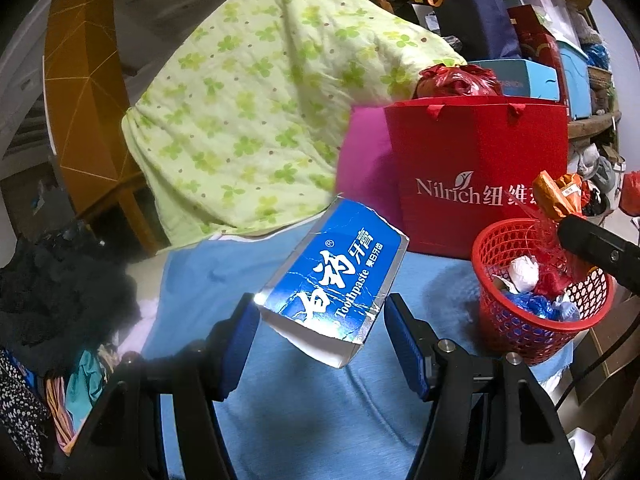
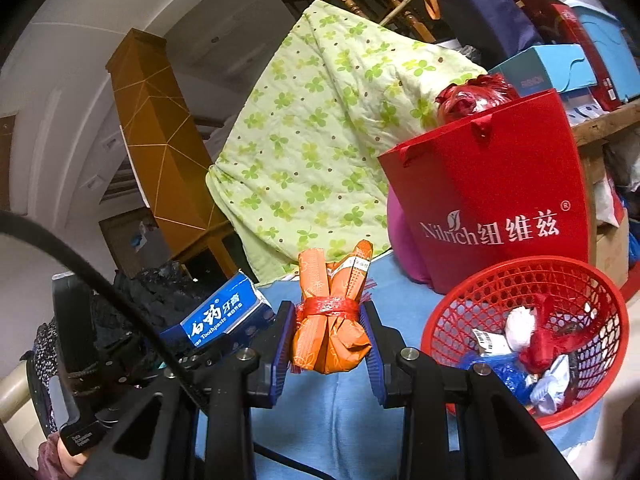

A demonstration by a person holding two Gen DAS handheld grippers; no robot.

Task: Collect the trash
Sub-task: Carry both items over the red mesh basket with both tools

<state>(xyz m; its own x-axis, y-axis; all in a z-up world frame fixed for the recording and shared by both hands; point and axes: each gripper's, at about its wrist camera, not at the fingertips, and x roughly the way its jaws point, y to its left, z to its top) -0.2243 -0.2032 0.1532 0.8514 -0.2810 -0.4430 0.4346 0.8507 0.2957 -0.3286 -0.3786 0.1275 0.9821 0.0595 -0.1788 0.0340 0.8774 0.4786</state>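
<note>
My left gripper (image 1: 322, 320) is shut on a blue toothpaste box (image 1: 336, 276), held above the blue cloth; the box also shows in the right wrist view (image 2: 224, 316). My right gripper (image 2: 328, 320) is shut on an orange wrapper bundle (image 2: 332, 320) tied with red string, which also shows in the left wrist view (image 1: 558, 196) above the basket. A red mesh basket (image 2: 592, 280) with several pieces of trash stands to the right, also in the left wrist view (image 1: 516, 328).
A red Nilrich paper bag (image 1: 476, 168) stands behind the basket, with a pink cushion (image 1: 364, 152) beside it. A green floral quilt (image 1: 248, 100) drapes behind. Dark clothes (image 1: 60, 280) lie at the left. Boxes (image 2: 560, 68) are piled at the back right.
</note>
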